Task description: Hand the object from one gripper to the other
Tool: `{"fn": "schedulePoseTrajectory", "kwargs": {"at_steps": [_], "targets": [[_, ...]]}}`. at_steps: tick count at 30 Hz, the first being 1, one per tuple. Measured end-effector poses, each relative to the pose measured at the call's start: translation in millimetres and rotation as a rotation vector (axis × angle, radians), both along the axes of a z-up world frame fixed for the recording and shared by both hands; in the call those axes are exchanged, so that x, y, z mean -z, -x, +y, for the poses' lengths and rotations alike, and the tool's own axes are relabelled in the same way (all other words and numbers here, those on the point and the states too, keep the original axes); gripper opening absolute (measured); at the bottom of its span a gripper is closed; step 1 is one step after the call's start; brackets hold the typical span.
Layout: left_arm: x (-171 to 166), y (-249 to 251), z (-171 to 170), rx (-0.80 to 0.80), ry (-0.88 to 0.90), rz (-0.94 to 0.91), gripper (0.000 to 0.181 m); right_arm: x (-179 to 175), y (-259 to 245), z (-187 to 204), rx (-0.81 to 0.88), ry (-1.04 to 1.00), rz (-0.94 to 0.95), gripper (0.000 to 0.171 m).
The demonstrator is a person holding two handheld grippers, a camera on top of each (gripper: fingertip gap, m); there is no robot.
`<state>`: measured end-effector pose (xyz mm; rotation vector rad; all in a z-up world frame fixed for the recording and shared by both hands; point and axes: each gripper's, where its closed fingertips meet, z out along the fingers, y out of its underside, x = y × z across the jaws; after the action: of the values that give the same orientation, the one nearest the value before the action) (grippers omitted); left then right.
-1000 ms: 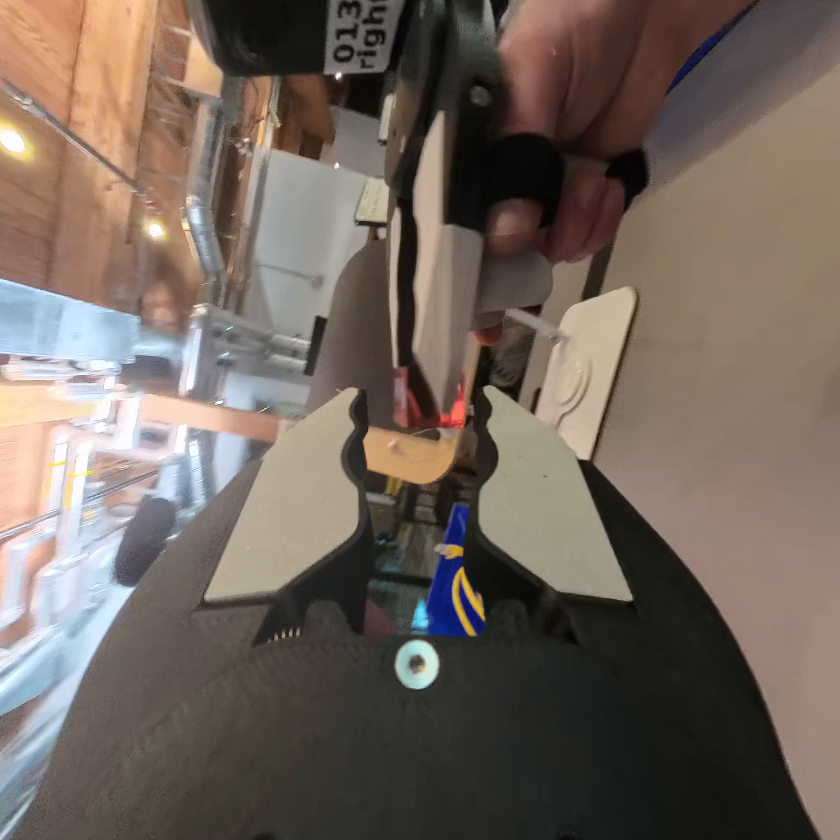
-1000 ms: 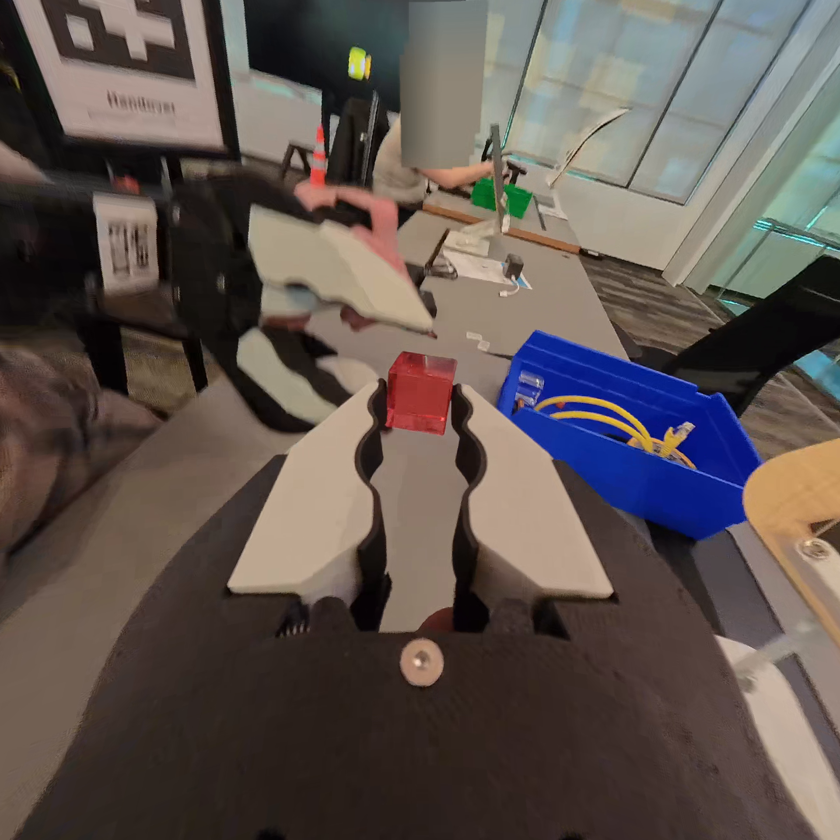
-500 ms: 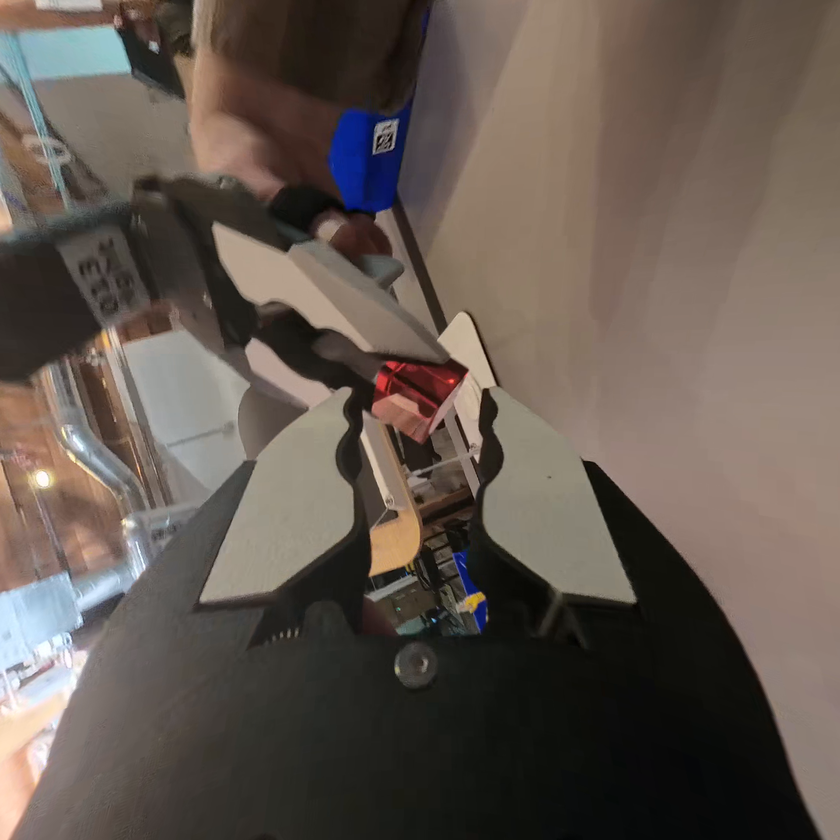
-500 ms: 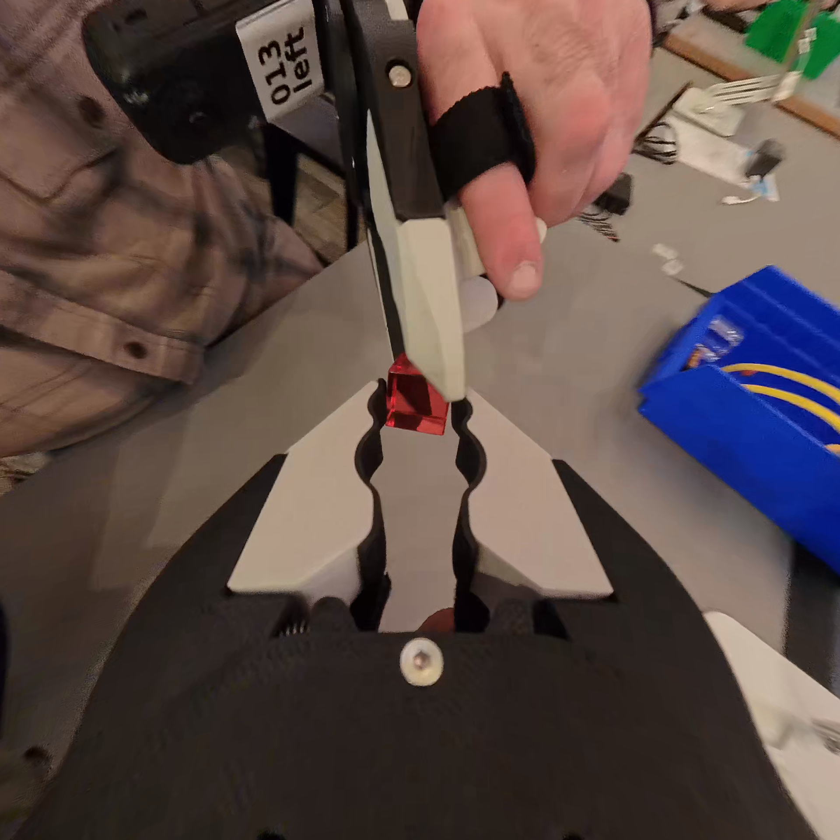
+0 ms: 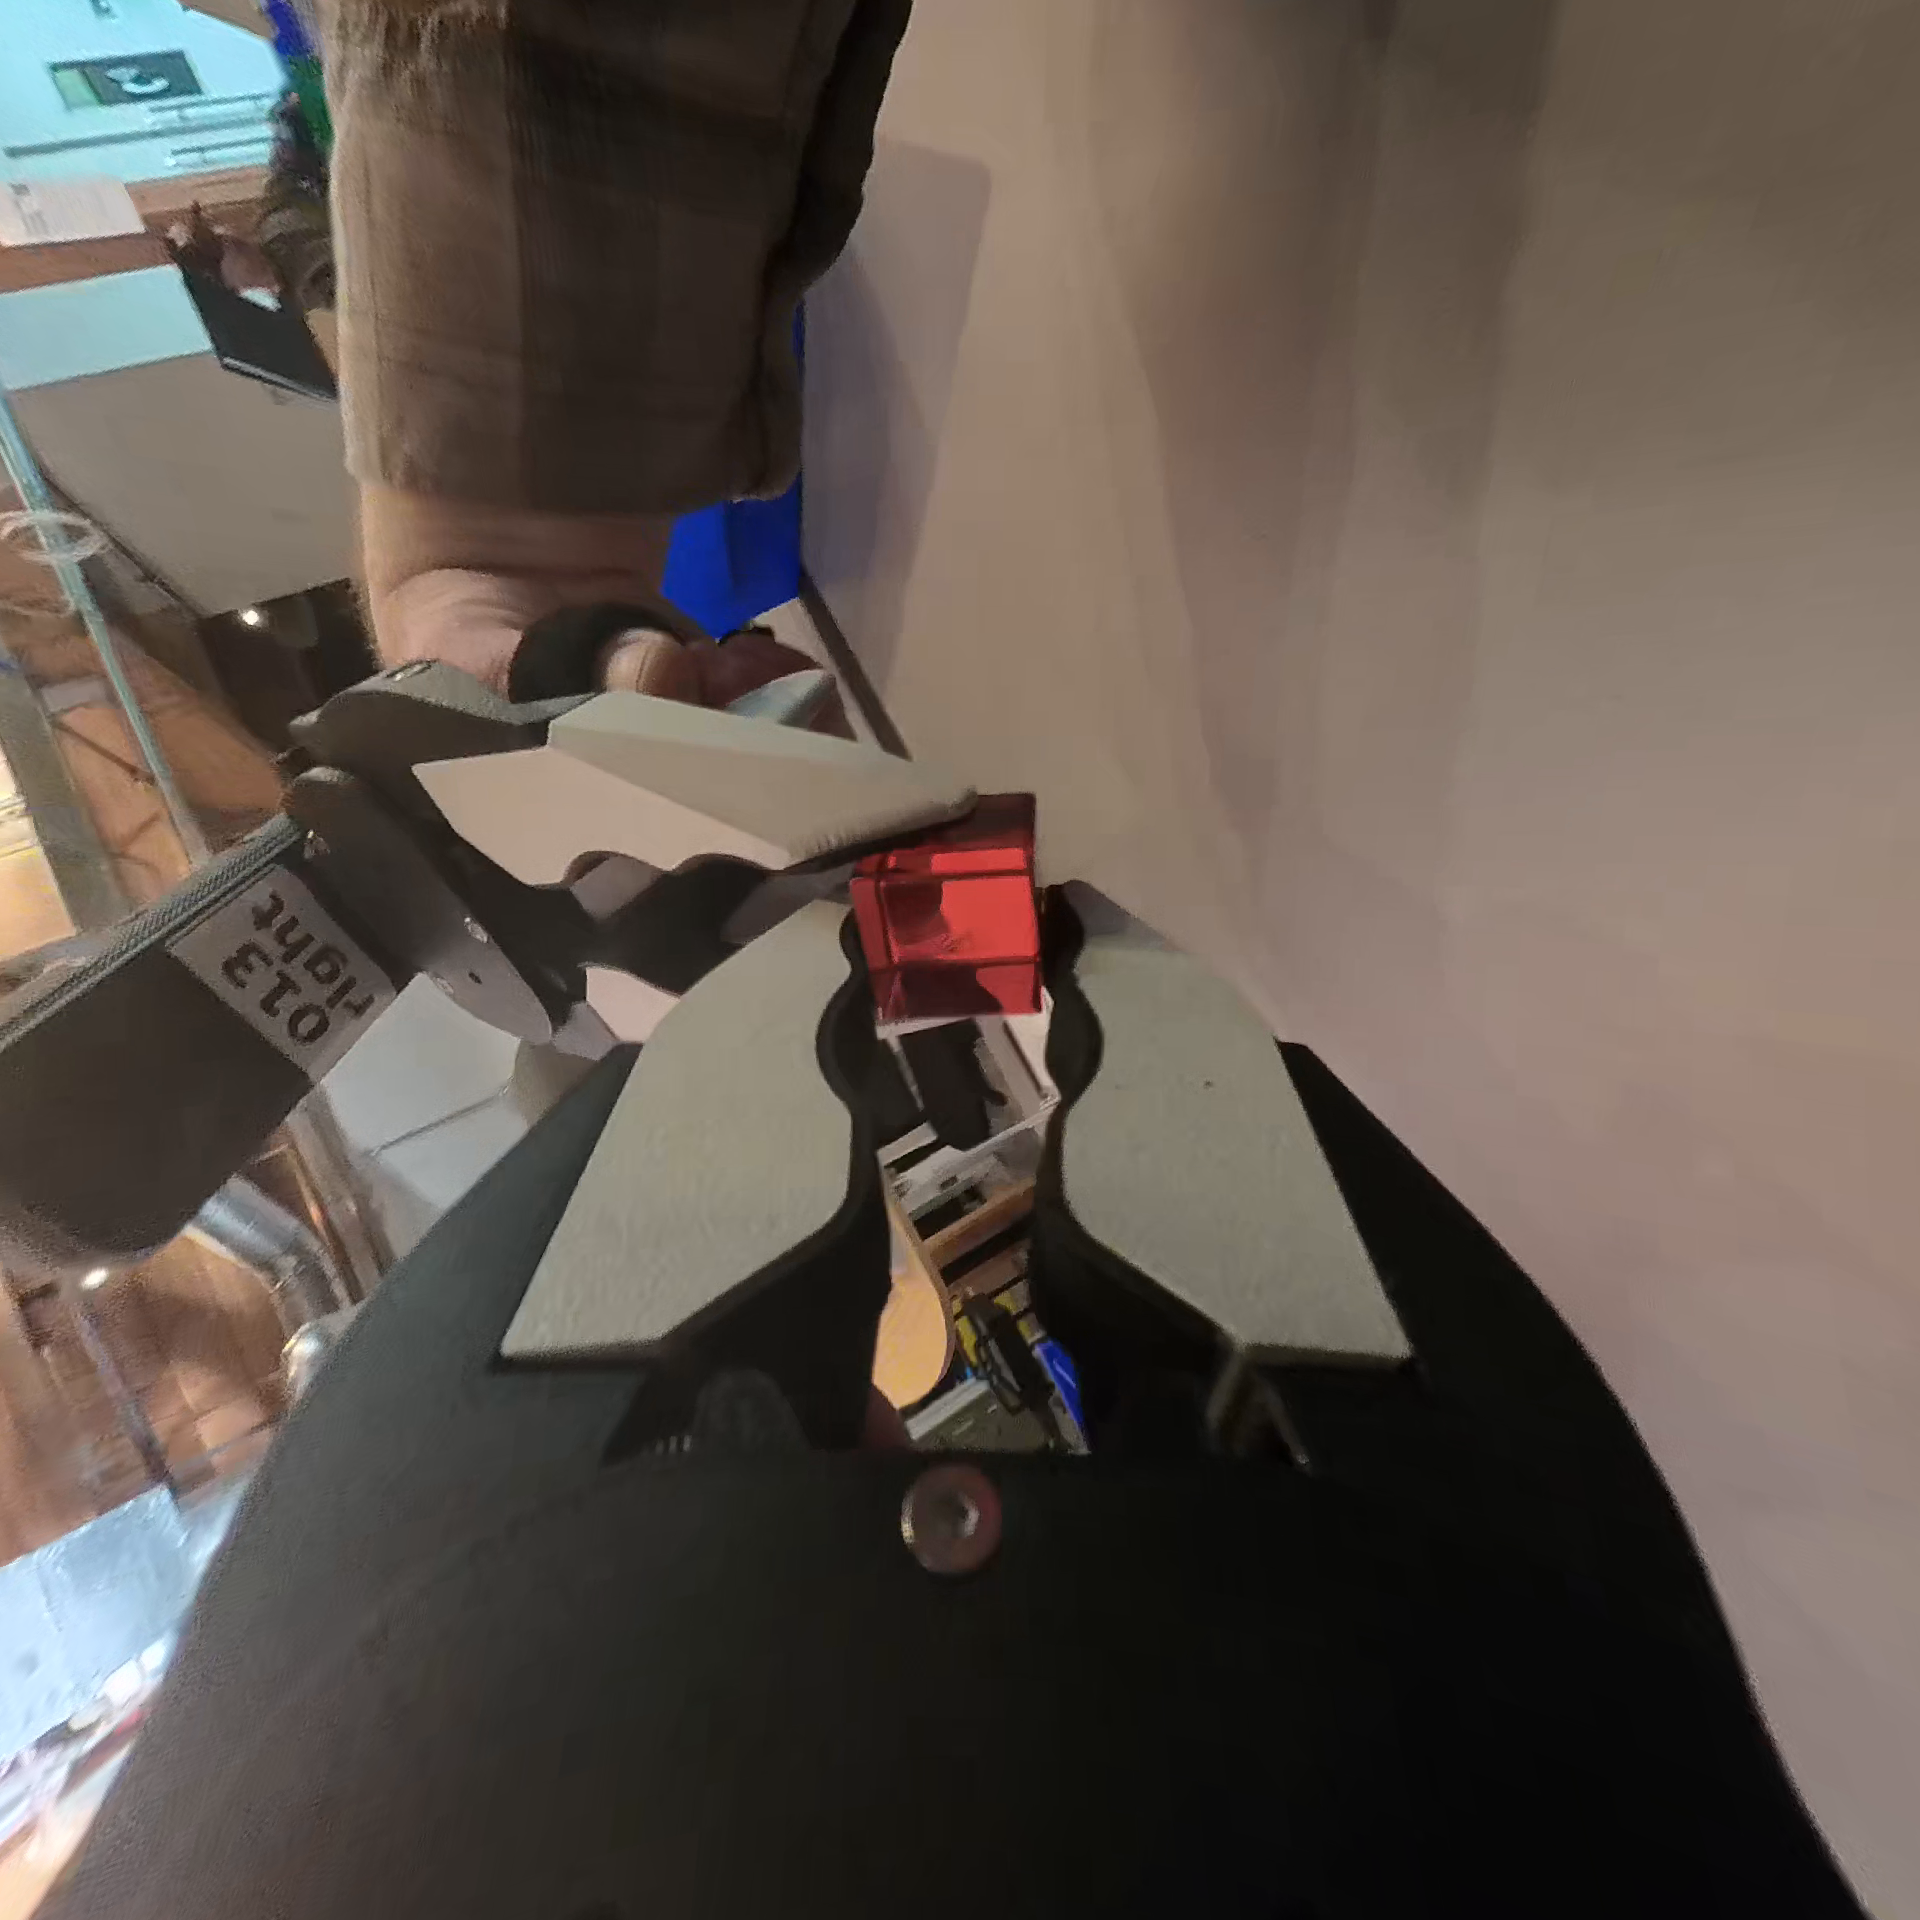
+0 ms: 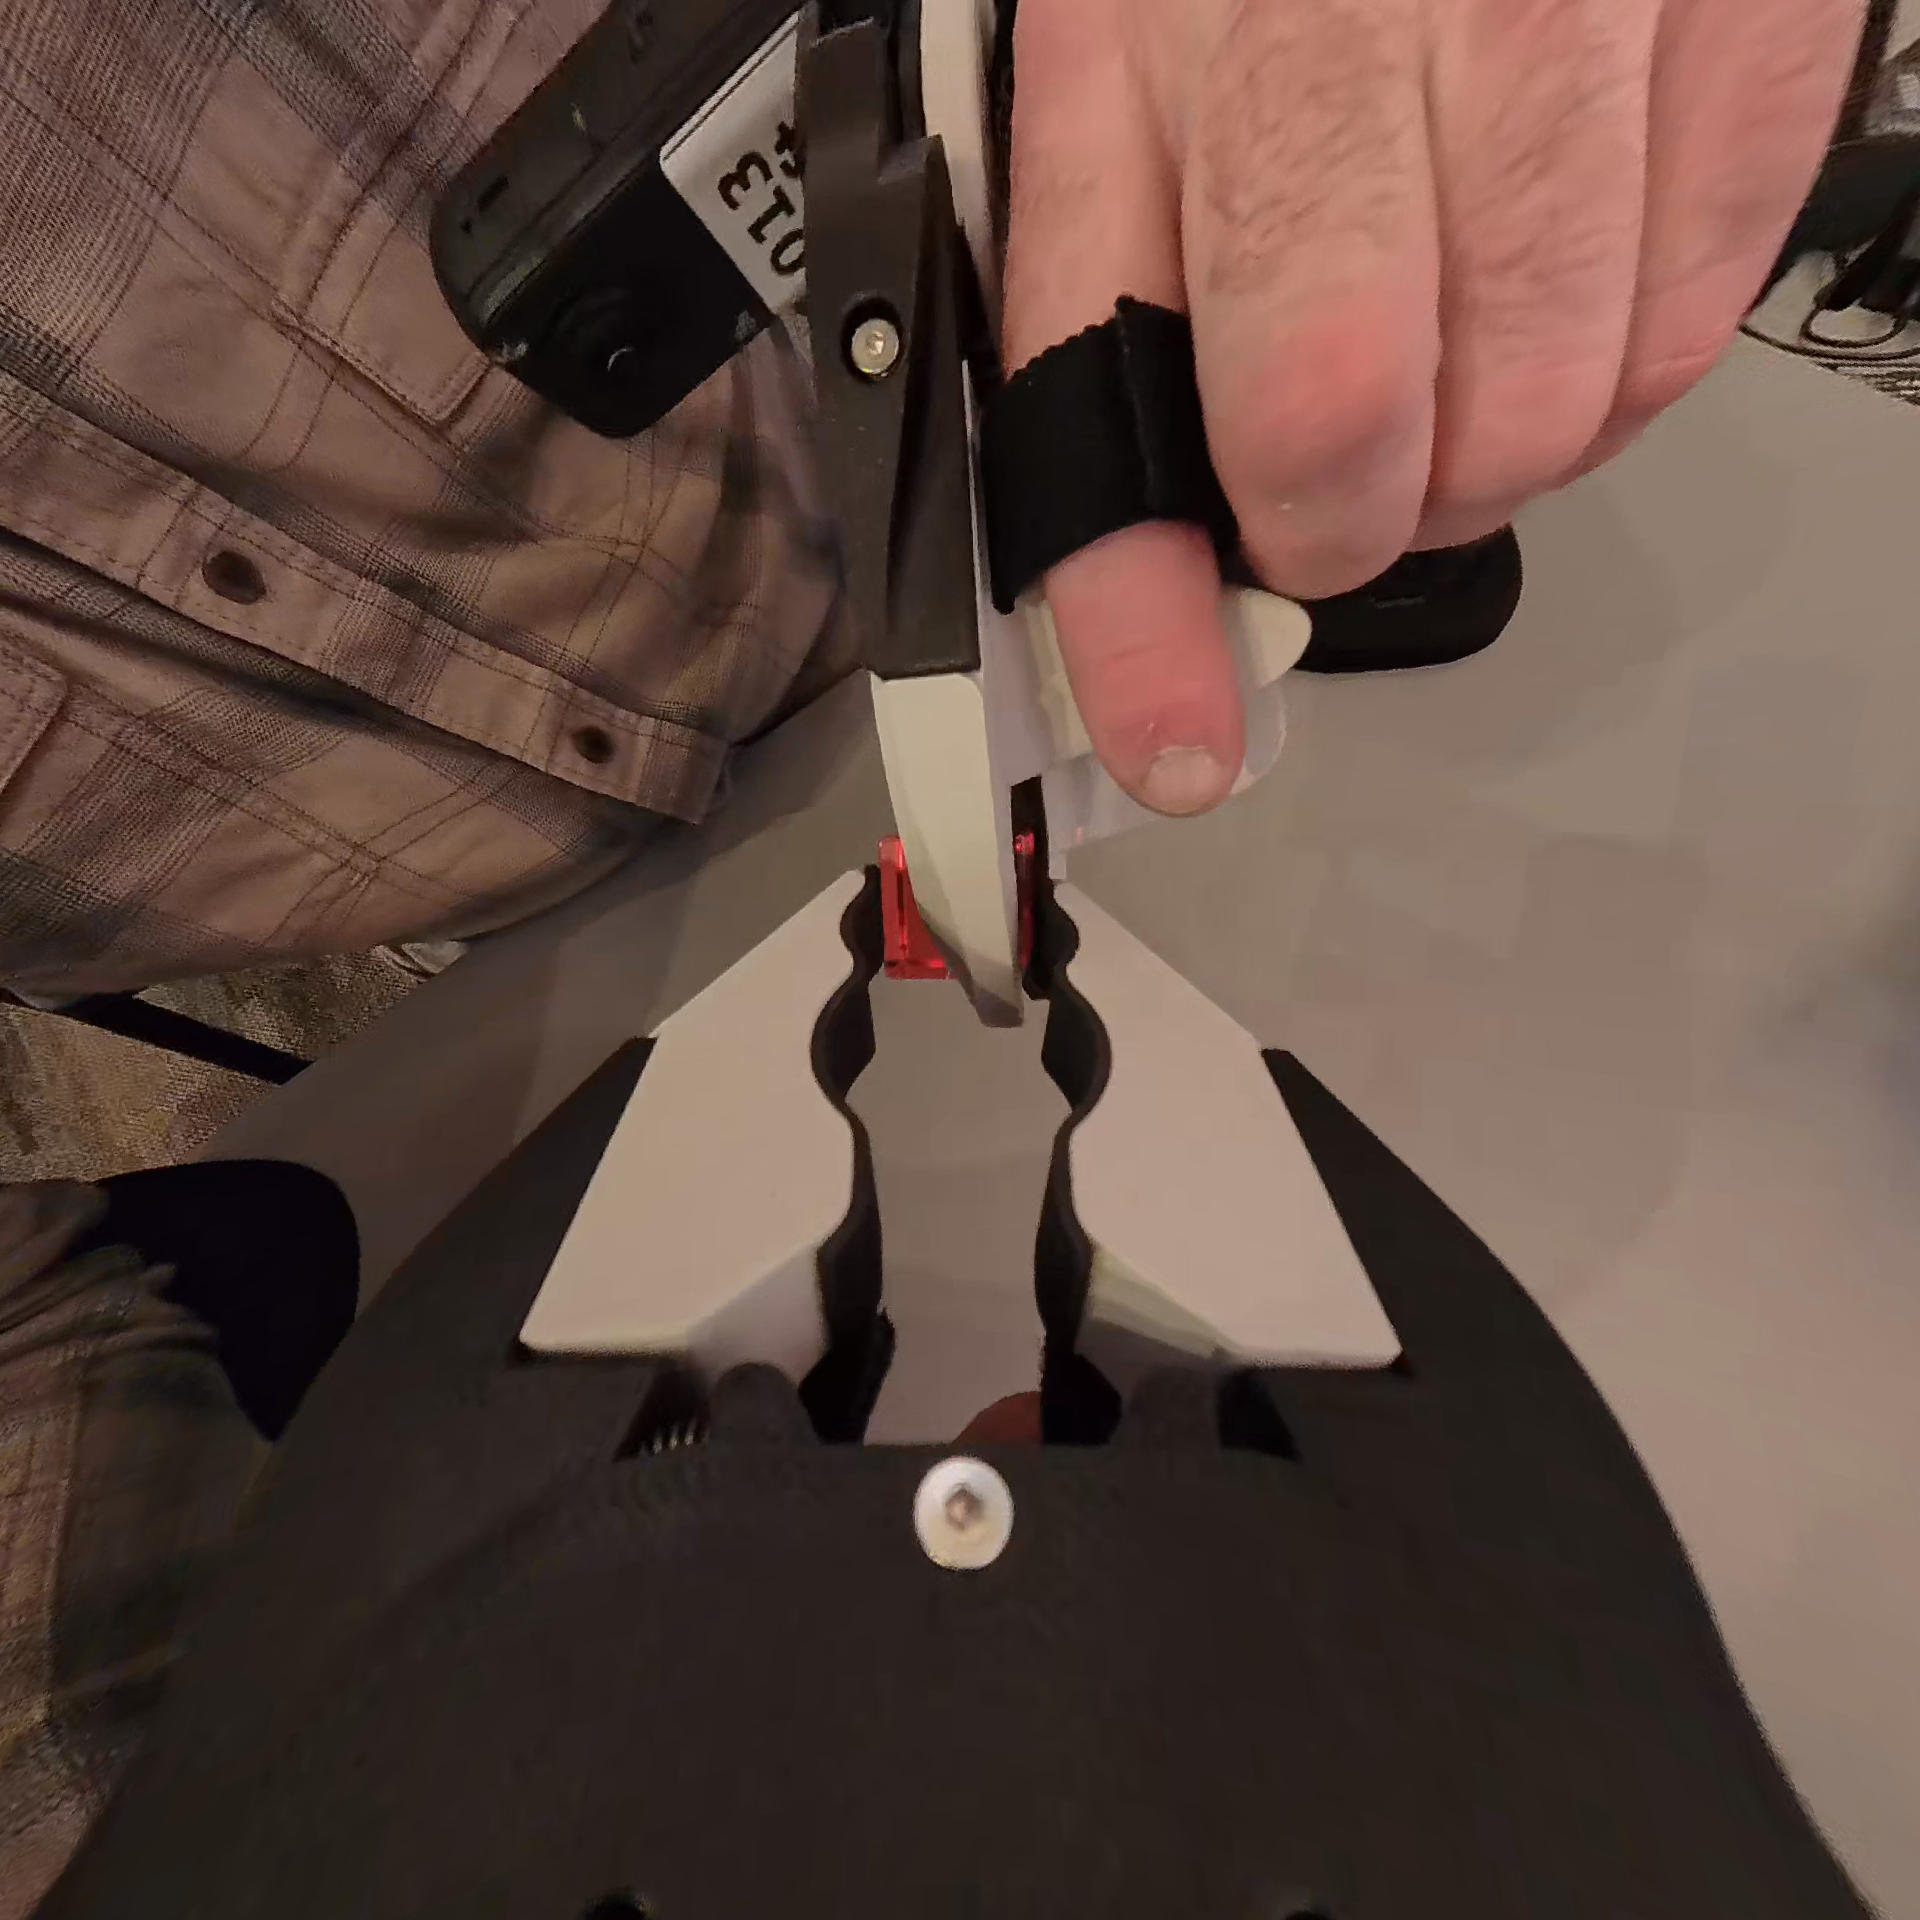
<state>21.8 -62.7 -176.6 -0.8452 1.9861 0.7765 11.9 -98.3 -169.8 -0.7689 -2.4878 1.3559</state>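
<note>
Now one red cube (image 5: 951, 935), two tools pinching it, left tool (image 5: 951, 940), right tool (image 6: 956, 920)

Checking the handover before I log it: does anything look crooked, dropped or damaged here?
Nothing stands out. The red cube sits squarely between the left gripper fingertips, with the right gripper also around it, above the table.
</note>
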Motion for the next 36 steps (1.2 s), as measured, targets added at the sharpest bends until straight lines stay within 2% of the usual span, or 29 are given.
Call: {"fn": "schedulePoseTrajectory", "kwargs": {"at_steps": [4,7,11,13,19,26,36], "targets": [[-15,9,13,-0.088,-0.057,-0.084,0.028,-14,14,11,0.090,0.007,0.090,0.027],[-35,26,30,-0.188,-0.115,-0.167,0.029,-28,34,34,0.240,-0.019,0.205,0.045],[-63,61,57,-0.360,-0.253,-0.262,0.029,-49,54,72,0.455,-0.026,0.323,0.047],[-71,77,68,-0.452,-0.290,-0.313,0.029,-56,60,82,0.512,-0.048,0.378,0.048],[-81,98,86,-0.545,-0.375,-0.388,0.029,-76,81,101,0.677,-0.012,0.489,0.044],[-83,115,94,-0.623,-0.432,-0.407,0.028,-76,93,97,0.695,0.152,0.459,0.040],[-72,118,101,-0.675,-0.414,-0.362,0.029,-72,108,106,0.803,0.149,0.473,0.025]]}}
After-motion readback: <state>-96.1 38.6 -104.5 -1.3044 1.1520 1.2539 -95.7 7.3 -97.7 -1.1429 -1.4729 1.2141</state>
